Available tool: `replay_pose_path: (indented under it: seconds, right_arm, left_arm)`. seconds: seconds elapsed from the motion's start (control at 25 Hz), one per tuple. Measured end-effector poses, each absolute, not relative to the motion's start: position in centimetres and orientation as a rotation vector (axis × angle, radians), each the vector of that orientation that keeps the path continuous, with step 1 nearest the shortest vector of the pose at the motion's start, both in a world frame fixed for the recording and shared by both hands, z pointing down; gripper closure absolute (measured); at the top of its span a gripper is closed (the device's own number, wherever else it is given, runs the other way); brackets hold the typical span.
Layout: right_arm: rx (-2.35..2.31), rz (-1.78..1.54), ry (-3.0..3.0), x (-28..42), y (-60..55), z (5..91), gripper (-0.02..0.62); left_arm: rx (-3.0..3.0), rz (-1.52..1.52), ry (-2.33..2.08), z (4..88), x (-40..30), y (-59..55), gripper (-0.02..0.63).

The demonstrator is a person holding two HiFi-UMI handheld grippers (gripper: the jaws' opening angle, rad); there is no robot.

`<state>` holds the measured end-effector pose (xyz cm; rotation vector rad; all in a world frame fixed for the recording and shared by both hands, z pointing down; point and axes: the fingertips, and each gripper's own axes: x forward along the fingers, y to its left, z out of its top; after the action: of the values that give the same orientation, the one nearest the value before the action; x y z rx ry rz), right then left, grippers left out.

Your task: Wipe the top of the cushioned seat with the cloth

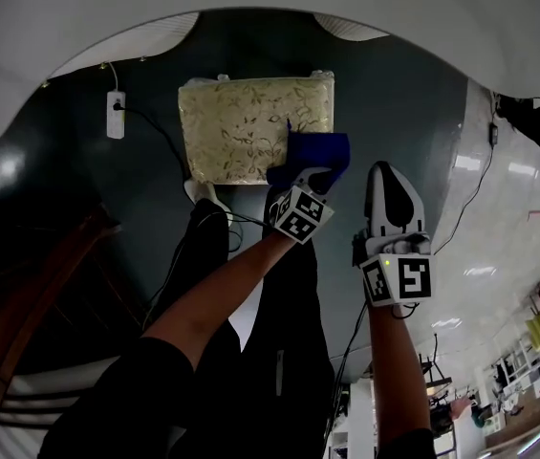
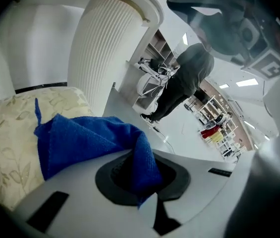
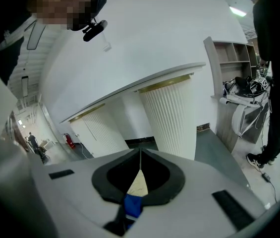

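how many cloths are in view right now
1. The blue cloth is clamped in the left gripper and lies over the near right corner of the cushioned seat, seen from the head view. The right gripper is shut and holds none.

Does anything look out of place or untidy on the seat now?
Only slightly: the blue cloth, pinched in the left gripper, is bunched and overhangs a corner of the cushioned seat rather than lying flat.

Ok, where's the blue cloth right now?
In the head view, the blue cloth lies at the near right corner of the cushioned seat, pinched by the left gripper.
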<state>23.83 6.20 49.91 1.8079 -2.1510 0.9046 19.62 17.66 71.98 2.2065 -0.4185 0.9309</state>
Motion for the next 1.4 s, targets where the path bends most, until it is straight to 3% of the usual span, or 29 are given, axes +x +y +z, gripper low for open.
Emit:
replay_pose_path:
  seconds: [0.24, 0.48, 0.96, 1.4]
  right_arm:
    - [2.025, 0.954, -2.080, 25.0, 8.7, 43.9, 0.557]
    - [2.074, 0.998, -2.076, 21.8, 9.9, 38.5, 0.557]
    - [1.869, 0.777, -2.299, 6.9, 5.4, 27.0, 0.557]
    - [1.805, 0.451, -2.502, -1.5, 6.0, 5.5, 0.557]
  left_arm:
    - [2.472, 0.773, -0.444, 64.1, 18.4, 14.6, 0.569]
    - [2.518, 0.651, -0.558, 54.8, 12.6, 11.5, 0.569]
    - [2.418, 0.454, -0.827, 33.8, -1.0, 8.4, 0.569]
    - [2.512, 0.268, -1.004, 12.2, -9.4, 6.3, 0.569]
